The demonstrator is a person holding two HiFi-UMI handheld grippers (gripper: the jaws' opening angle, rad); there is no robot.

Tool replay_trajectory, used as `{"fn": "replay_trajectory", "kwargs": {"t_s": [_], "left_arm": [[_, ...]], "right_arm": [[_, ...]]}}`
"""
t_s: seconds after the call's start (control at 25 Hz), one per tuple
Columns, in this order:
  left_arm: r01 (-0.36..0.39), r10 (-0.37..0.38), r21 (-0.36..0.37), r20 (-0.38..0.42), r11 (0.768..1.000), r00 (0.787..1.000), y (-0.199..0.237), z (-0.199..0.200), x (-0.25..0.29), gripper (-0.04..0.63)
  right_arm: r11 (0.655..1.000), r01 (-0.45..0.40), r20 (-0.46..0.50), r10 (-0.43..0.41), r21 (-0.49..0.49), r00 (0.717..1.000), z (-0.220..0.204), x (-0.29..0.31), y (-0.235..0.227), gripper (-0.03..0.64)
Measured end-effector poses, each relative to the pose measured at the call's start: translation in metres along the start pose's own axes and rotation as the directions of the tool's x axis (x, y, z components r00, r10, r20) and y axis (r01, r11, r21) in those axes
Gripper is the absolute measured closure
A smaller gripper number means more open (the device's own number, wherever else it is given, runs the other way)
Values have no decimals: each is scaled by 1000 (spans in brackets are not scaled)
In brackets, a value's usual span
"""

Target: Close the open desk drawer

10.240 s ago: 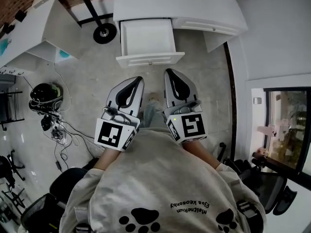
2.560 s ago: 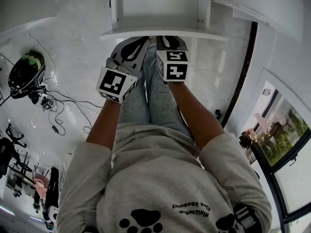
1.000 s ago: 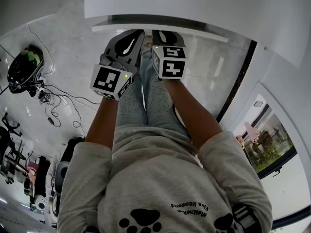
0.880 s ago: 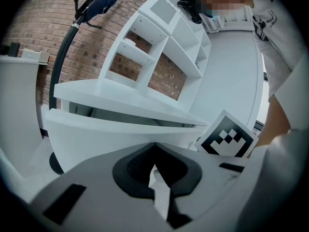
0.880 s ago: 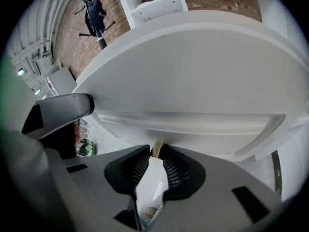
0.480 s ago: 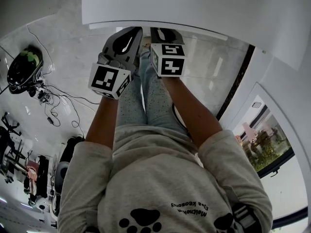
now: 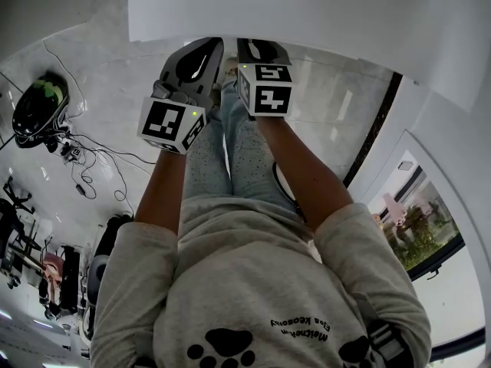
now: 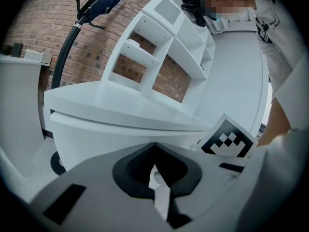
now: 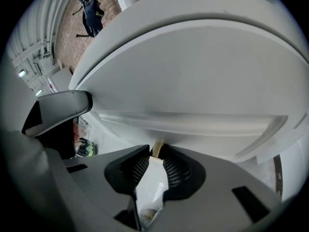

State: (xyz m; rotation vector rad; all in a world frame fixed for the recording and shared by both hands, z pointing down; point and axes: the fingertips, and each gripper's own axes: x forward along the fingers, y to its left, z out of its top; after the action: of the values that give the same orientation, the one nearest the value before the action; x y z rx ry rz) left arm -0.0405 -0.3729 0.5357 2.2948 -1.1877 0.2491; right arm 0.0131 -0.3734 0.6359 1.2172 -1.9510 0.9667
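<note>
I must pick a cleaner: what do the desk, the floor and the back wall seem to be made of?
Desk: probably painted or laminated board; smooth matte white, no grain showing.
Floor: likely polished stone or tile; pale grey with a glossy sheen.
Back wall: bare red-brown brick, with visible mortar lines.

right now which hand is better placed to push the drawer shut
Right, by a little, I'd judge. The right tongs point at the drawer front from close up, well along its width. The left tongs also face it, but nearer its left end, where a push could skew it.
</note>
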Motion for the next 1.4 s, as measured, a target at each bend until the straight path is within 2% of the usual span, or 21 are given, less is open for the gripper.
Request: {"fn": "replay_trajectory", "kwargs": {"t_s": [0.36,0.48,0.64,0.96,1.16,1.4], "left_arm": [[-3,3,13,-1,1000,1000,-6,1,-3,578],[0,0,35,-17,999,1000,-4,-2,-5,579],[-10,11,28,-19,1000,1000,-3,0,-9,578],[-7,6,56,21,998,1000,-26,33,-52,578],[9,-15,93,61,996,998,-62,65,-84,579],[5,-15,112,87,994,996,-80,97,-123,578]], "right_arm": [[1000,-22,22,22,10,1000,-3,-17,-3,494],[1000,-18,62,18,2,998,2,-33,1,492],[1000,-12,133,13,-12,991,16,-63,8,492],[996,9,279,17,-92,960,49,-133,39,494],[995,39,346,-5,-92,938,60,-187,50,520],[995,58,419,-17,-86,908,78,-237,74,537]]}}
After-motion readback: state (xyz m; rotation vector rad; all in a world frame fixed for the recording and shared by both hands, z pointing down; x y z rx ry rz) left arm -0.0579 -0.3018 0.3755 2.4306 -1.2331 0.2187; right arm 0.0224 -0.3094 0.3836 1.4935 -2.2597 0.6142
